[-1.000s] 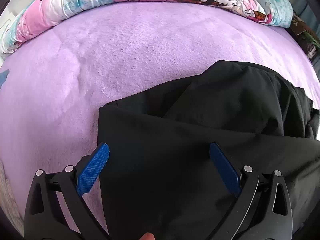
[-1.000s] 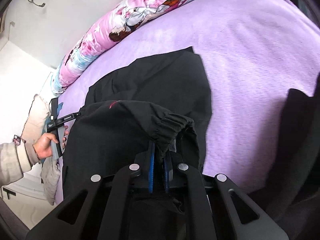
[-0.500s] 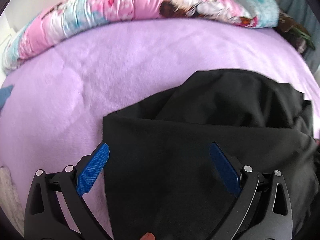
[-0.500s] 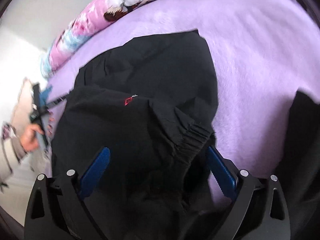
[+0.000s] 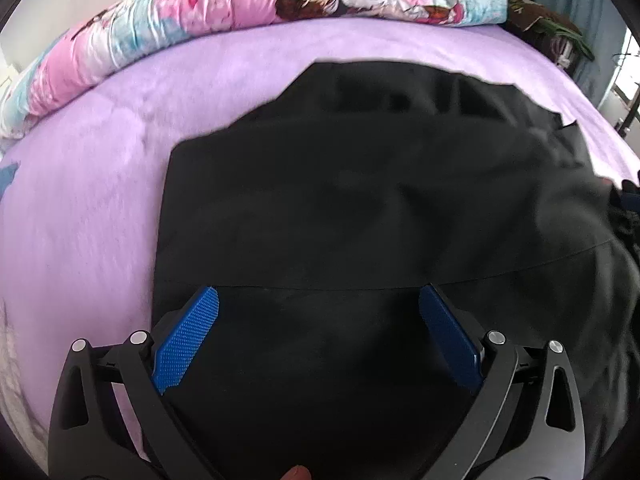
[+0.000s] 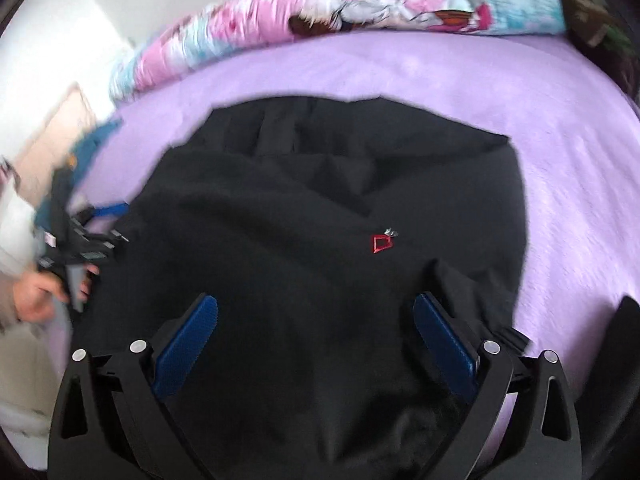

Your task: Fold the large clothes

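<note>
Over black garment (image 6: 304, 240) — right gripper (image 6: 316, 324) jaws now apart, cuff released; left gripper (image 5: 318, 316) jaws apart too.

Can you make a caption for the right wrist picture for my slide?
Open right gripper over a black fabric garment with a small red logo, on a fuzzy purple blanket.

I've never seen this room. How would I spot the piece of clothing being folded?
Look at the big bed with the fuzzy lilac blanket; a pink and blue cartoon-print quilt is bunched along its far edge. In the middle of the lilac lies the black garment, partly folded over itself. It is the only large dark thing there, and it carries a tiny red logo.
</note>
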The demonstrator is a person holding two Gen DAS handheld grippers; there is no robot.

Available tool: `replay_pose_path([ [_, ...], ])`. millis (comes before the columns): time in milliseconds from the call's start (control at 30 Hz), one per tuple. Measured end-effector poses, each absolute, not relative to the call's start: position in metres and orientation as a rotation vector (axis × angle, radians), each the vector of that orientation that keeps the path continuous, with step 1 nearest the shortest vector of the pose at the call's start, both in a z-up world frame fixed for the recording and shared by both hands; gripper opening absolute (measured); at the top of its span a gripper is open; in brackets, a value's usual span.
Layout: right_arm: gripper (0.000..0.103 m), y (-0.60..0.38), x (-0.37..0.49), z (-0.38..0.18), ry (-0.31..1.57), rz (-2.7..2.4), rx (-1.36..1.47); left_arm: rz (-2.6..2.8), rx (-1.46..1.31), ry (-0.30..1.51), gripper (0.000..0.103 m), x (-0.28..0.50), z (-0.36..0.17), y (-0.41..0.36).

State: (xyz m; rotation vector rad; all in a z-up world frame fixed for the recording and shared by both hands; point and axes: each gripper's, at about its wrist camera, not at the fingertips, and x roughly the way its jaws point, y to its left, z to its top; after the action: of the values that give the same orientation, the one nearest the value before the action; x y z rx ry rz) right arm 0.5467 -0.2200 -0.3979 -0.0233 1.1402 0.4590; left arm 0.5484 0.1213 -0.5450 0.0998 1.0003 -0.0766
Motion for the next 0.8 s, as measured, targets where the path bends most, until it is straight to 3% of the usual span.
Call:
replay_pose_path([
  [133,0.097,-0.212,0.547,-0.443,1.216,0.410,-0.117,-0.073,0.077,1.017,0.098,0.550,-0.561,0.128],
  [300,0.098,-0.209,0.545,-0.443,1.191,0.412,-0.140,-0.085,0.039,1.025,0.097,0.545,-0.562,0.131],
  [800,0.097,-0.233,0.497,-0.365,1.124,0.422,-0.012,0.037,-0.105,0.994,0.097,0.434,-0.496,0.174],
])
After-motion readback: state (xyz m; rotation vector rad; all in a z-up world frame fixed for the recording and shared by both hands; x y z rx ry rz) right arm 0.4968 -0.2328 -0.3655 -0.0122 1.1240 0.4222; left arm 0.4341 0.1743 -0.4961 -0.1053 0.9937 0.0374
